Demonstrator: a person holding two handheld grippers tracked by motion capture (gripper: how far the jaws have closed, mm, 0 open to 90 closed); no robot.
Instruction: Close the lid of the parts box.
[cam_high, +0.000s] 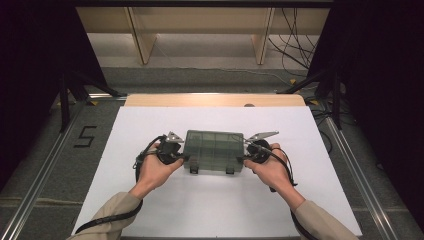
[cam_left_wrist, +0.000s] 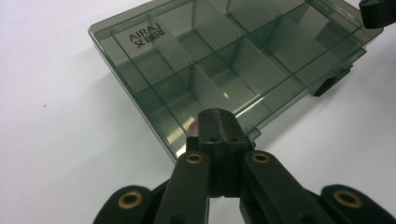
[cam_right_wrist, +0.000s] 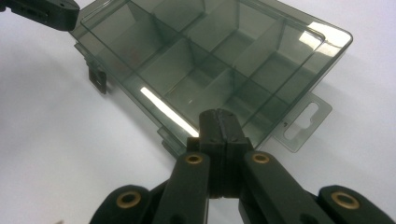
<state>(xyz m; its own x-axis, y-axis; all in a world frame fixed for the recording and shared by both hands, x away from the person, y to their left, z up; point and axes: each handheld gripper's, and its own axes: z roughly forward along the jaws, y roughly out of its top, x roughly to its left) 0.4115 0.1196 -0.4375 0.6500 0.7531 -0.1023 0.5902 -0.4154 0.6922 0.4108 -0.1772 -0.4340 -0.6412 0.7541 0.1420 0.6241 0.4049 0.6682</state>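
the smoky clear compartment box (cam_high: 214, 149) lies lid-down-shut in the middle of the white surface (cam_high: 150, 205). the left tool (cam_high: 181, 158) and right tool (cam_high: 244, 159), each with jaws pressed together on nothing, sit at its two short ends. the step looks like steadying the box; next likely calls for working the front latches (cam_high: 194, 170).

Smoky transparent compartment box (cam_high: 212, 149), lid closed, lying flat, mid white table sheet (cam_high: 210, 210).
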